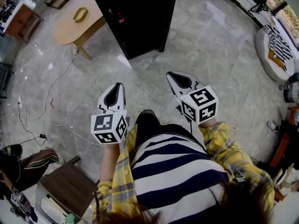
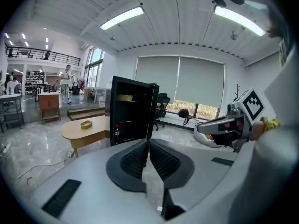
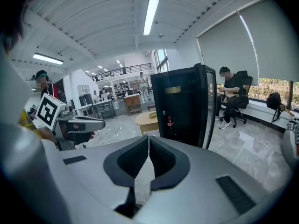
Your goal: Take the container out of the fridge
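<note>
A black fridge (image 1: 135, 17) stands on the floor a few steps ahead of both grippers. In the left gripper view the fridge (image 2: 131, 113) shows a yellowish container (image 2: 124, 97) on an upper shelf and a red-capped bottle (image 2: 117, 131) lower down; its door seems swung out at the right edge. The right gripper view shows the same container (image 3: 172, 90) and bottle (image 3: 170, 123). My left gripper (image 2: 149, 141) is shut and empty, held at waist height (image 1: 117, 85). My right gripper (image 3: 148, 138) is also shut and empty, beside it (image 1: 171, 74).
A low oval wooden table (image 1: 70, 24) with a yellow dish (image 1: 80, 14) stands left of the fridge. Cables (image 1: 51, 101) trail over the marble floor at the left. A person sits on an office chair (image 3: 231, 97) right of the fridge. A white beanbag (image 1: 275, 50) lies far right.
</note>
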